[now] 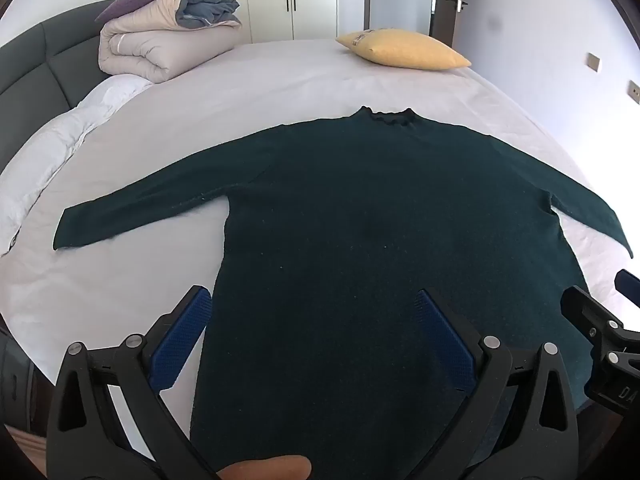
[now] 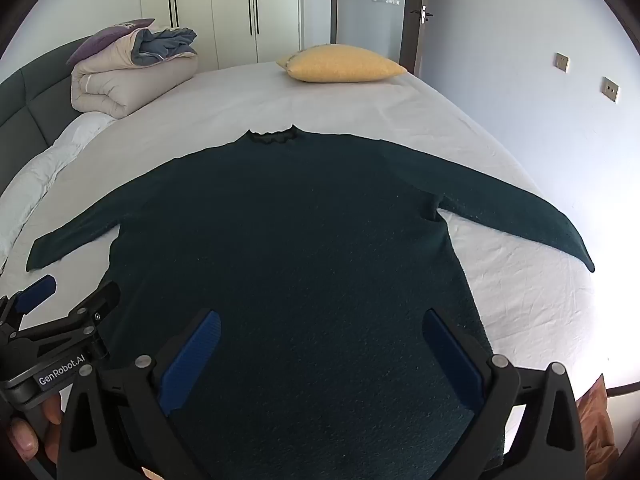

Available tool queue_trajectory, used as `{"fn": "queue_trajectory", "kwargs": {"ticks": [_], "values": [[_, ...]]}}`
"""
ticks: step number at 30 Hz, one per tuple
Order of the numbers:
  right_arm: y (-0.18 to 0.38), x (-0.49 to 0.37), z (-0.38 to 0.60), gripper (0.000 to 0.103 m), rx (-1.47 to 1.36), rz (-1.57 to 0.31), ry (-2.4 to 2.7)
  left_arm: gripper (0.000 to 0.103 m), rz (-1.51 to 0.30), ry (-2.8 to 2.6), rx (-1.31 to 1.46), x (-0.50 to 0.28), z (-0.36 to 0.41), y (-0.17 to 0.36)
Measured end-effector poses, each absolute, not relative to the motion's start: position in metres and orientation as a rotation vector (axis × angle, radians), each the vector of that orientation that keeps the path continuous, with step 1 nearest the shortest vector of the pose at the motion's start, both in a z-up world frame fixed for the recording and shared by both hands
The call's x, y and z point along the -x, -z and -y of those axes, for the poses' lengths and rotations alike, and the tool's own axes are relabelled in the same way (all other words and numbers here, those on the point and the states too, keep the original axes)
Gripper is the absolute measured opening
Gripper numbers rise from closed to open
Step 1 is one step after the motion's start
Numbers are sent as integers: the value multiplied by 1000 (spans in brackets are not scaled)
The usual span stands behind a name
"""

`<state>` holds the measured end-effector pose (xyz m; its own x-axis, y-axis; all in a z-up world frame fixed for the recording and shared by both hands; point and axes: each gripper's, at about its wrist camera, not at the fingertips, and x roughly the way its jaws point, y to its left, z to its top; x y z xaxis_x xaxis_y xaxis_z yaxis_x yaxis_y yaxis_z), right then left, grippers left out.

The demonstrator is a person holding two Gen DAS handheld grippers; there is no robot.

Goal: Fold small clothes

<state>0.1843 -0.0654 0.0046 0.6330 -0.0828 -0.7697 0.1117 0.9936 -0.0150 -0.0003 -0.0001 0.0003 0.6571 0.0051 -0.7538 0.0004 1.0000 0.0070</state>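
Left wrist: sweater beneath hand-held gripper

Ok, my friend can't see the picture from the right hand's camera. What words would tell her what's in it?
A dark green sweater lies flat on a white bed, sleeves spread wide, collar at the far end. The right tool hangs open above its lower part, holding nothing. Farther back sit a yellow pillow and a folded duvet.

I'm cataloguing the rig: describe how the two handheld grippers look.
Both the left gripper and the right gripper are black plastic frames with silver pivot bolts and ribbed blue pads. Seen from the right wrist, the left one bears a white "GenRobot.AI" label.
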Motion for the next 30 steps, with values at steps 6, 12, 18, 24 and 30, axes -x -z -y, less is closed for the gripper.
{"fn": "queue_trajectory", "kwargs": {"ticks": [6, 12, 18, 24, 30], "values": [[-5, -183, 65, 103, -32, -881, 112, 103, -854, -11, -15, 0, 0, 0], [-4, -184, 66, 103, -27, -886, 111, 103, -856, -16, -11, 0, 1, 1], [-4, -184, 65, 103, -27, -887, 111, 103, -855, -15, -6, 0, 0, 0], [-3, -184, 64, 103, -27, -888, 113, 103, -855, -16, -8, -1, 0, -1], [0, -182, 62, 103, -24, -888, 111, 103, -855, -17, -7, -3, -1, 0]]}}
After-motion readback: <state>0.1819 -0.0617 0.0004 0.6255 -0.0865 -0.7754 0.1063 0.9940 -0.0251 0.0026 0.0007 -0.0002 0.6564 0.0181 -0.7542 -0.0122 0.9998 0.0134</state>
